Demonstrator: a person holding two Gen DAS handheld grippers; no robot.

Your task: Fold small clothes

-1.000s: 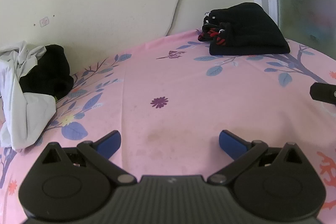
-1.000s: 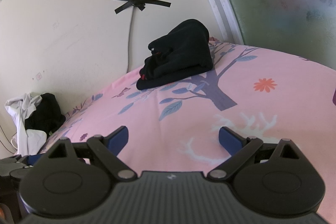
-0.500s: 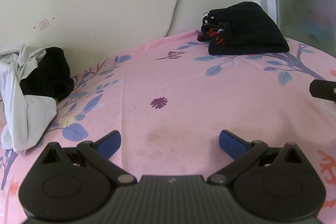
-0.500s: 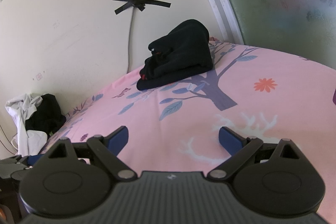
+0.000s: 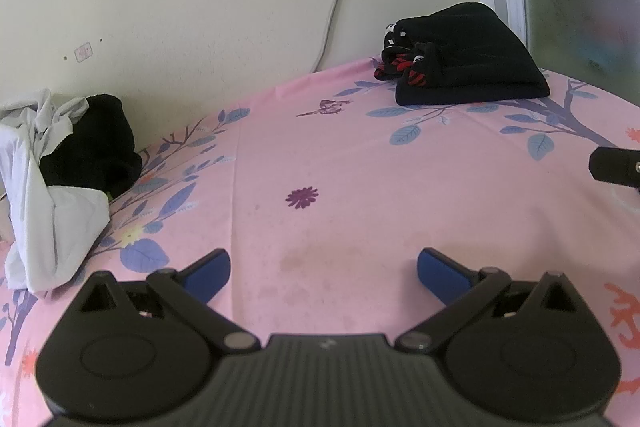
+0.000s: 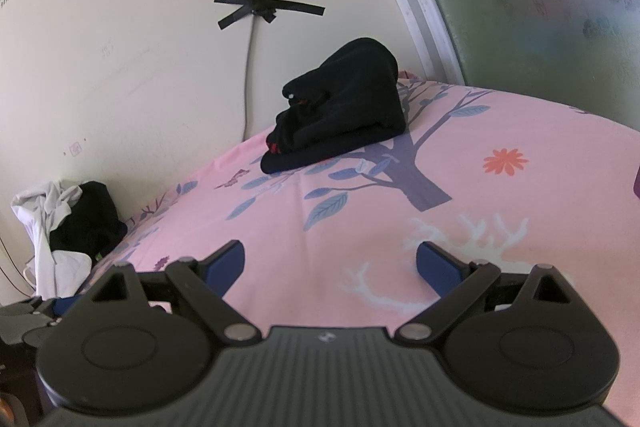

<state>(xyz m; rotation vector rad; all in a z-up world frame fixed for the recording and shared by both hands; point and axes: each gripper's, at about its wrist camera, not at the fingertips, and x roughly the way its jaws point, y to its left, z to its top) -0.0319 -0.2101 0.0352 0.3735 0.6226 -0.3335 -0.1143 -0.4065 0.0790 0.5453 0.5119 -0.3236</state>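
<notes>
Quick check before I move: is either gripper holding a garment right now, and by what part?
Nothing is held. The left gripper and right gripper are both open over bare pink sheet, with no cloth between the fingers.

Left gripper (image 5: 323, 273): jaws spread wide, blue pads (image 5: 208, 273) apart, nothing between them, hovering low and level. Right gripper (image 6: 330, 265): same, jaws wide, nothing held, sits just beside the left one, its tip visible at left view's right edge
</notes>
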